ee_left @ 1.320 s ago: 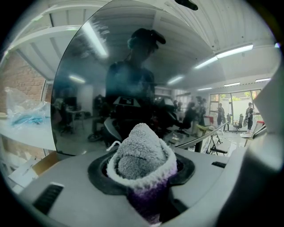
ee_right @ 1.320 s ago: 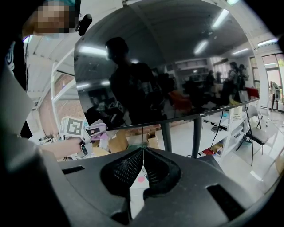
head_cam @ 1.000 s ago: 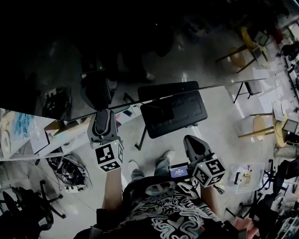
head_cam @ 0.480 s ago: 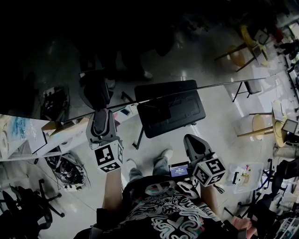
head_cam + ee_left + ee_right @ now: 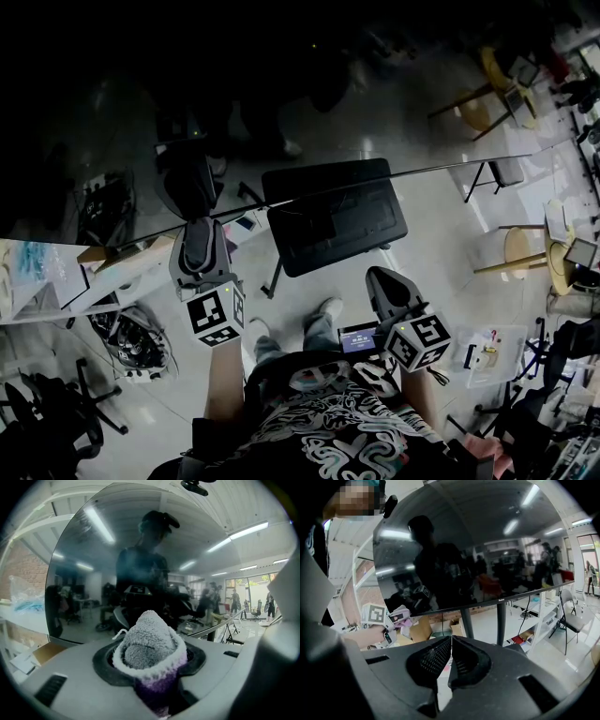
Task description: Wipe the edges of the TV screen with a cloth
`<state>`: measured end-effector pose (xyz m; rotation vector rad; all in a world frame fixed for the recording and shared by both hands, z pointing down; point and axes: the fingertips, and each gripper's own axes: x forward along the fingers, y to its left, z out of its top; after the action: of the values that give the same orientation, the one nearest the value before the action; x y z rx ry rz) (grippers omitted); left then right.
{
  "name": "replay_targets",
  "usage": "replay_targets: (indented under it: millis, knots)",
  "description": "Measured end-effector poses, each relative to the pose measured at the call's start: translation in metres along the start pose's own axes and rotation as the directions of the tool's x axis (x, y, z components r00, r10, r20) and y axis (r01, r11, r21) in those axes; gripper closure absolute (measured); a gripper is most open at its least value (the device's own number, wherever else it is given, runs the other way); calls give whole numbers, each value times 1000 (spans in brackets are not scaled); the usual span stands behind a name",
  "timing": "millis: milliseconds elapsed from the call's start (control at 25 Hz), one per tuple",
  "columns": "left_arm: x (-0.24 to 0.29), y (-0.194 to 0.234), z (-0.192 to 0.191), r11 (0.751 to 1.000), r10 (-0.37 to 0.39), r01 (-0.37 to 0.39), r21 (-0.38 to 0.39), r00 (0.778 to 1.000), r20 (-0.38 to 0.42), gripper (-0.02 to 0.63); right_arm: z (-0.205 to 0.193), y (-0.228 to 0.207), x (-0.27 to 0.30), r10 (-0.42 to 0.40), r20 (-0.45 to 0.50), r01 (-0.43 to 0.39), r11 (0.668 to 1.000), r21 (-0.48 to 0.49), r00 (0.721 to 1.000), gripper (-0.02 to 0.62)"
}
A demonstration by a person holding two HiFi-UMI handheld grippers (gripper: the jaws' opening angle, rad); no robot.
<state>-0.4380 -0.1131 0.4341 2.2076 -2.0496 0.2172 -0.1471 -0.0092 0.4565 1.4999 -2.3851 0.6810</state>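
My left gripper (image 5: pixel 150 654) grips a fluffy grey-purple cloth (image 5: pixel 149 637) by the glossy black TV screen (image 5: pixel 112 94). Right gripper (image 5: pixel 450 643), 4 o'clock: jaws together, empty.

Floor (image 5: pixel 441 262): pale, glossy, catching overhead light.

Head view:
- Black office chair (image 5: pixel 52 412) at 8 o'clock.
- Round wooden stool (image 5: pixel 527 255) at 3 o'clock.
- Second wooden stool (image 5: pixel 495 98) at 1 o'clock.
- Clear plastic bin (image 5: pixel 487 356) at 4 o'clock.
- Black flat-topped stand (image 5: pixel 337 223) near centre.

Right gripper view:
- Brick wall (image 5: pixel 350 606) at 9 o'clock.
- Cardboard boxes (image 5: pixel 423 630) low at 8 o'clock, near that wall.
- White shelving (image 5: pixel 543 613) and a folding chair (image 5: pixel 573 618) between 3 and 4 o'clock.
- Bright windows (image 5: pixel 587 550) at 3 o'clock.
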Motion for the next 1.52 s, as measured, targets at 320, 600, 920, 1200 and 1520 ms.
replay_targets:
  millis: [320, 600, 920, 1200, 1520]
  knots:
    - [2, -11, 0, 1000, 22, -22, 4, 1000, 5, 403, 1, -15, 0, 17, -5, -17, 1000, -3, 1000, 566]
    - [2, -16, 2, 999, 54, -54, -3, 998, 18, 402, 5, -29, -1, 26, -10, -26, 1000, -13, 1000, 566]
    - [4, -25, 3, 996, 85, -84, -13, 996, 38, 402, 8, -43, 3, 54, -21, -55, 998, -29, 998, 566]
    - [5, -30, 5, 994, 108, -107, -23, 993, 48, 402, 13, -54, 7, 69, -25, -70, 997, -34, 997, 566]
    - [6, -39, 6, 993, 120, -119, -20, 991, 57, 402, 13, -62, 9, 93, -33, -94, 995, -35, 995, 566]
